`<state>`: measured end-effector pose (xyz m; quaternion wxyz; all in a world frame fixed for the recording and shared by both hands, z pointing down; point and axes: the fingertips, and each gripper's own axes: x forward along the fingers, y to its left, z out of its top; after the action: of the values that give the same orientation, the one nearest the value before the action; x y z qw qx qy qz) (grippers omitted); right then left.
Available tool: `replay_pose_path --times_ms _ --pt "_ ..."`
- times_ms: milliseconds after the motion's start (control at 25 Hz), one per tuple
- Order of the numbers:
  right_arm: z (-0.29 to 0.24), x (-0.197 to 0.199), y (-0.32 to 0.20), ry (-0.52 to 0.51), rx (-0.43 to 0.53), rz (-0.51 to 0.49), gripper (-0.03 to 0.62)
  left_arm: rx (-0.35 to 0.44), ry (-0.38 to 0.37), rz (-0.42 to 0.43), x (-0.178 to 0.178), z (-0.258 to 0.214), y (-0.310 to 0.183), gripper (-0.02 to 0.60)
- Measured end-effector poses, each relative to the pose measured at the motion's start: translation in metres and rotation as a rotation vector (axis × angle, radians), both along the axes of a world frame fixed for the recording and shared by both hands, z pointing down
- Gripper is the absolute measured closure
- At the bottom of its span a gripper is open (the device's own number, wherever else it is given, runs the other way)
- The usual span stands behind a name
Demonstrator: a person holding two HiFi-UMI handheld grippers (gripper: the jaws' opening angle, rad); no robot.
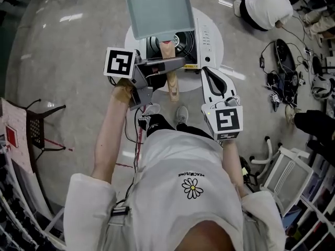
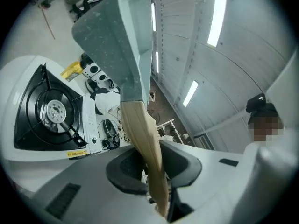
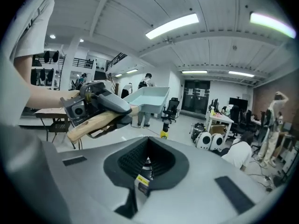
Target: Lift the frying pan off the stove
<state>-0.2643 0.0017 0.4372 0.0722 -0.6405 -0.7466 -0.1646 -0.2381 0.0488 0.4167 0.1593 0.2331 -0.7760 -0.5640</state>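
A square grey-green frying pan (image 1: 157,7) hangs in the air above the white portable gas stove (image 1: 207,41), clear of its black burner (image 1: 180,40). My left gripper (image 1: 175,63) is shut on the pan's wooden handle (image 1: 172,85). In the left gripper view the handle (image 2: 145,143) runs between the jaws of the left gripper (image 2: 154,167) up to the pan (image 2: 112,45), with the stove (image 2: 46,108) below at left. My right gripper (image 1: 220,88) stays beside the stove, shut and empty. The right gripper view shows the right gripper (image 3: 147,164) and the raised pan (image 3: 149,99).
The stove sits on a small round white table (image 1: 131,35). A person (image 1: 264,7) sits on the floor at the back right, near cables and gear (image 1: 285,77). A black chair (image 1: 39,124) stands at left and a white rack (image 1: 293,177) at right.
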Motion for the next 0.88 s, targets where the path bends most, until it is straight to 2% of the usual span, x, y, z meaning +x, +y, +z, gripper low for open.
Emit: replay_pose_path --times_ms 200,360,560,880 --pt "-0.046 -0.007 0.013 -0.101 -0.077 0.009 0.592 -0.21 0.011 -0.035 0.013 -0.028 0.002 0.502" --pt "-0.071 -0.005 0.016 -0.174 -0.112 -0.002 0.591 -0.359 -0.048 -0.029 0.02 -0.055 -0.002 0.502" --pt "-0.089 -0.008 0.019 -0.152 -0.114 0.034 0.592 -0.407 -0.088 -0.044 0.029 -0.084 -0.015 0.5" --pt "-0.112 -0.016 0.015 -0.152 -0.183 0.044 0.592 -0.474 -0.145 -0.06 0.039 -0.111 -0.035 0.497"
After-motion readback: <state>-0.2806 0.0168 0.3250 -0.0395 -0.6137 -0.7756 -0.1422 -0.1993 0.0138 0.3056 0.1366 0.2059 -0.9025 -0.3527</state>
